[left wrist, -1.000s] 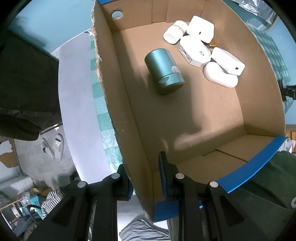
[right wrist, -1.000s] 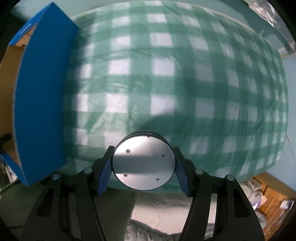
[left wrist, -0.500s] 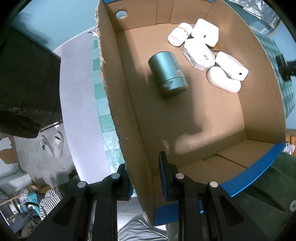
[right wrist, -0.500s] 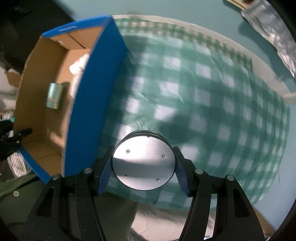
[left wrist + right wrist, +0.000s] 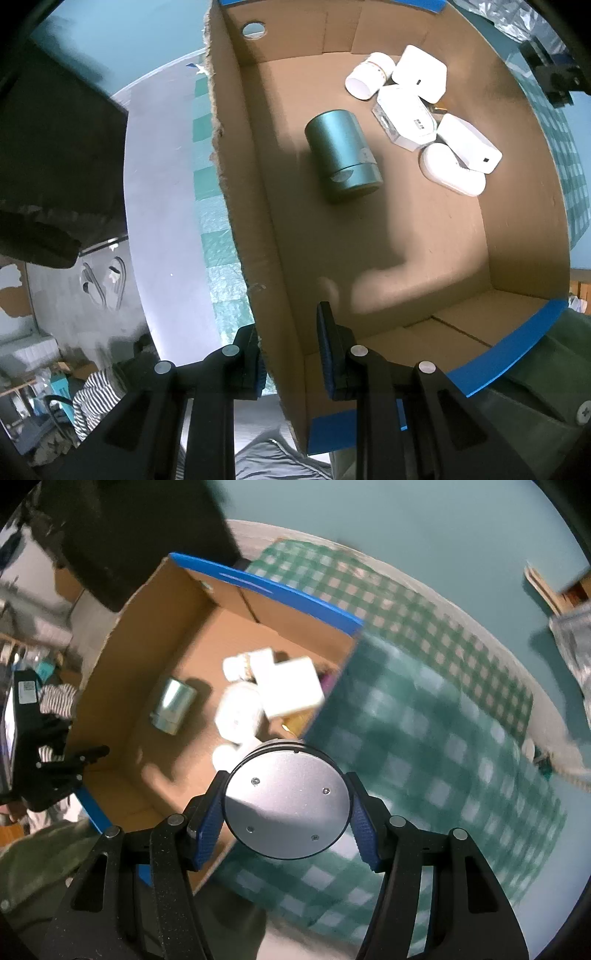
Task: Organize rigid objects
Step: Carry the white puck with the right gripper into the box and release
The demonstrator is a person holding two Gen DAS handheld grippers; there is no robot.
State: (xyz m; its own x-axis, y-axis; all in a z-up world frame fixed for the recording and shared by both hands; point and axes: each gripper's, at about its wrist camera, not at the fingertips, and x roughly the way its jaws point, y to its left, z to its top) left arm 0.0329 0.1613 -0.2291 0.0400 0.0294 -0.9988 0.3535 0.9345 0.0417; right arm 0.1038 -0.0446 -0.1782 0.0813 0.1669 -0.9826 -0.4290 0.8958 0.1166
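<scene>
My left gripper (image 5: 290, 350) is shut on the left wall of an open cardboard box (image 5: 258, 221) with blue outer sides. Inside lie a teal-grey cylinder (image 5: 343, 155) and several white items (image 5: 413, 118) at the far right corner. My right gripper (image 5: 286, 806) is shut on a round silver metal canister (image 5: 286, 805), held in the air above the box's near right edge. In the right wrist view the box (image 5: 129, 686), the cylinder (image 5: 173, 705) and the white items (image 5: 273, 686) show below, and the left gripper (image 5: 55, 764) at the left.
The box stands on a green-checked cloth (image 5: 424, 716) over a table. A dark object (image 5: 55, 166) lies left of the box. The right gripper's tip (image 5: 554, 77) shows at the upper right of the left wrist view.
My right gripper has risen and swung left with the silver canister, from over the cloth to above the box's edge. The left gripper keeps its hold on the box wall.
</scene>
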